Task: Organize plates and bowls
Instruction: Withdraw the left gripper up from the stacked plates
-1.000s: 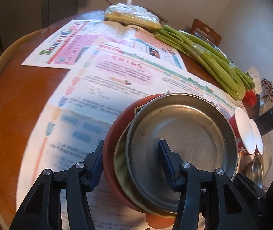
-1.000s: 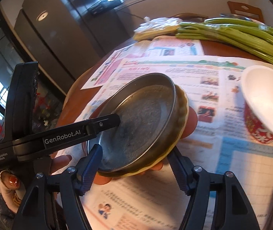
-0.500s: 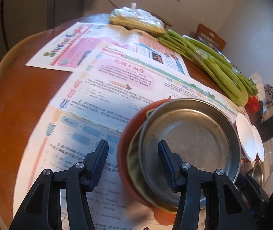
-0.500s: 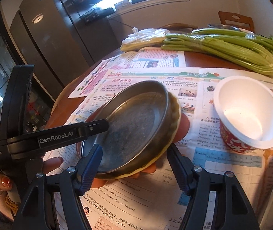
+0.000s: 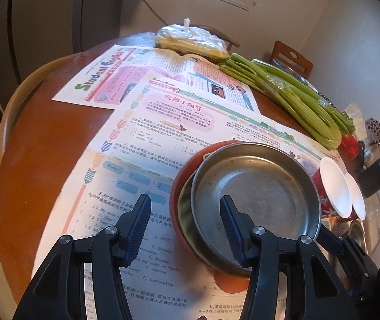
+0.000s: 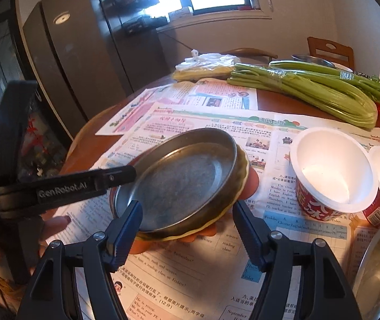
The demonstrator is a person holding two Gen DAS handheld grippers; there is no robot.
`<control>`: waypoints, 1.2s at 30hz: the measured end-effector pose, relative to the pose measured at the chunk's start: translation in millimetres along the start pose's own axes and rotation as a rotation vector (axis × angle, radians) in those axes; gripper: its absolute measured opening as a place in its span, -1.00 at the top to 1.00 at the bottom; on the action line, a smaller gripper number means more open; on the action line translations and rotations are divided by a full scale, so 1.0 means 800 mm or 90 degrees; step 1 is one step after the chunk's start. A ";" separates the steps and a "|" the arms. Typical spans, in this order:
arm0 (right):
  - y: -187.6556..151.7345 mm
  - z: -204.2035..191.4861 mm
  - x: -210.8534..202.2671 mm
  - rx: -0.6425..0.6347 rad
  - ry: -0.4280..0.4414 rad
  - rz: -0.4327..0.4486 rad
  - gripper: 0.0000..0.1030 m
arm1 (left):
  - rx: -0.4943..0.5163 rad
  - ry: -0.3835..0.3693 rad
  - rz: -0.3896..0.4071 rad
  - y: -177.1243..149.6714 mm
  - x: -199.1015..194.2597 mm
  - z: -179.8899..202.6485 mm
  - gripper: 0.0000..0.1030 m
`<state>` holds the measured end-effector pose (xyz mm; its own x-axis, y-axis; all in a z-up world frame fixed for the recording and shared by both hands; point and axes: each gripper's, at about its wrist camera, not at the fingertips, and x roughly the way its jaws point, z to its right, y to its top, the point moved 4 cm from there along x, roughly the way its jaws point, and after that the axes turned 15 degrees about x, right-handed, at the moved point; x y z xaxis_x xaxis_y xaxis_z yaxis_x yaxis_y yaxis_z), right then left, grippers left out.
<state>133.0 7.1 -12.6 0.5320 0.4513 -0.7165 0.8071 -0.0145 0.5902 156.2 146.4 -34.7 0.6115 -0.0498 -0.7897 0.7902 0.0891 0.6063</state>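
Observation:
A stack of dishes sits on newspapers on the round wooden table [image 5: 38,144]: a steel plate [image 5: 256,194] on top, a yellow scalloped dish [image 6: 243,170] under it, an orange plate [image 5: 176,186] at the bottom. My left gripper [image 5: 184,224] is open, its right finger over the steel plate's near rim and its left finger off the stack. My right gripper [image 6: 187,226] is open and straddles the stack's near side [image 6: 179,178]. The left gripper's finger [image 6: 83,184] reaches over the stack from the left.
Two white-lined red paper bowls [image 6: 331,170] stand right of the stack [image 5: 334,186]. A steel bowl [image 6: 379,269] sits at the near right. Celery bundles [image 6: 310,90] and a plastic bag of food [image 6: 206,66] lie at the back. A chair [image 6: 328,50] stands behind the table.
My left gripper has drawn back and left, so the stack now sits further right in its view. My right gripper has pulled back a little, showing more of the paper bowls.

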 end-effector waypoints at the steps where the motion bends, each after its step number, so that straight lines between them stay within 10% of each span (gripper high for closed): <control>1: -0.001 -0.001 0.000 -0.001 -0.001 -0.001 -0.37 | 0.002 0.007 0.002 0.000 -0.002 0.000 -0.08; 19: 0.012 0.007 -0.074 0.010 0.033 0.072 -0.37 | 0.060 0.067 0.079 0.002 -0.085 0.049 -0.08; 36: 0.016 0.096 -0.220 0.056 -0.011 0.185 -0.37 | 0.129 -0.004 0.092 -0.008 -0.125 0.190 -0.08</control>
<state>69.3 -141.1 92.0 0.7473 0.4021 -0.5290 0.6394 -0.2185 0.7371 96.4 -0.2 54.8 0.7185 -0.0580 -0.6931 0.6861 -0.1052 0.7199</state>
